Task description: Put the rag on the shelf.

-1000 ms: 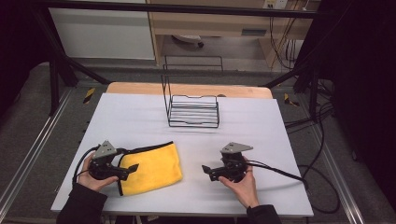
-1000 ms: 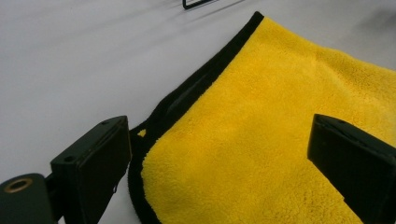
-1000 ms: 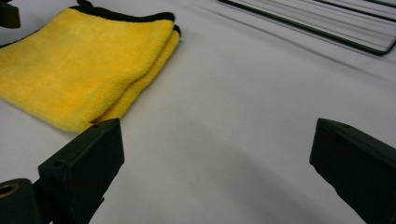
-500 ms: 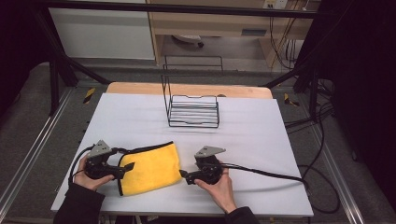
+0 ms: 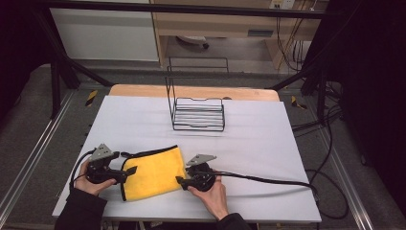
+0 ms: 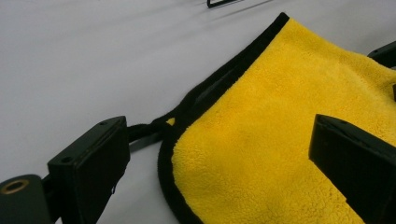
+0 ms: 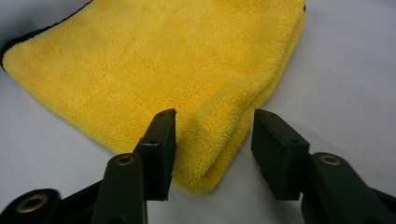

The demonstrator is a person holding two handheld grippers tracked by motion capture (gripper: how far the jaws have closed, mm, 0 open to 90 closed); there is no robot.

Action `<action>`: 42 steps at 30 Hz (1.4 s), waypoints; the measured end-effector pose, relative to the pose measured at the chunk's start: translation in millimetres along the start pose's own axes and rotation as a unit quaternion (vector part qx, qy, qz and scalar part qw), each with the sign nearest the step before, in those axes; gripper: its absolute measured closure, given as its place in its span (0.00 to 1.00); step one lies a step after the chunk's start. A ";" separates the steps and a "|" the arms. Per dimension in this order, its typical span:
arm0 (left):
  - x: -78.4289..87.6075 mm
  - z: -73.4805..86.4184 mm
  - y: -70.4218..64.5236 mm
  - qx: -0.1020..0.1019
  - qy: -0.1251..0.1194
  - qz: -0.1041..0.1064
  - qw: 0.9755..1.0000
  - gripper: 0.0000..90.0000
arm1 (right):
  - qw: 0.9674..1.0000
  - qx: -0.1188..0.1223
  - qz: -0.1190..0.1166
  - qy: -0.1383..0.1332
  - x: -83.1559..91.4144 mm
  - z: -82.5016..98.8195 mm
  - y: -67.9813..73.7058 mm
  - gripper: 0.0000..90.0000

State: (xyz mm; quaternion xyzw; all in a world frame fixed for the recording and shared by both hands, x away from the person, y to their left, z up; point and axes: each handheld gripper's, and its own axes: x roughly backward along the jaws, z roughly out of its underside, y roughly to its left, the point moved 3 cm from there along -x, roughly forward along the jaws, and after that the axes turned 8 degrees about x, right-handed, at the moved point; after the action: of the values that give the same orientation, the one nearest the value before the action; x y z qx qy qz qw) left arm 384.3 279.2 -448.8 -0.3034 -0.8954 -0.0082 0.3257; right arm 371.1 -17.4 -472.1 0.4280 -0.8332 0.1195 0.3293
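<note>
The folded yellow microfibre cloth (image 5: 154, 172) lay between my wide-open left gripper (image 6: 219, 154) and half-open right gripper (image 7: 212, 149), both empty; next, I judged, pinching its corners.

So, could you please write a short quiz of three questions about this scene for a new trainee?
1. True or false: the yellow cloth lies folded on the white table, between the two tools.
2. Which corner of the cloth sits between the open jaws of the right tool? A) a black-edged corner with a loop B) a folded corner, two layers thick C) no corner at all
3. Fill in: behind the cloth, near the far edge of the table, stands a black wire ____.

Key: 1 true. 2 B; the looped corner is near the left tool, whose jaws are also open. 3 rack.
</note>
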 end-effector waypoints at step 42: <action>-42.7 -20.3 -30.9 -0.033 0.060 0.031 0.997 0.41 | 0.998 -0.029 -0.004 0.061 53.2 15.4 -39.4 0.93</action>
State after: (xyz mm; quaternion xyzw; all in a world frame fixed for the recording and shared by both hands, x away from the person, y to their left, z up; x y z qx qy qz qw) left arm 404.9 226.7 -452.3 -0.3402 -0.8638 -0.0462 0.3688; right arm 373.3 -82.4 -452.3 0.4134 -0.8130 0.1196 0.3921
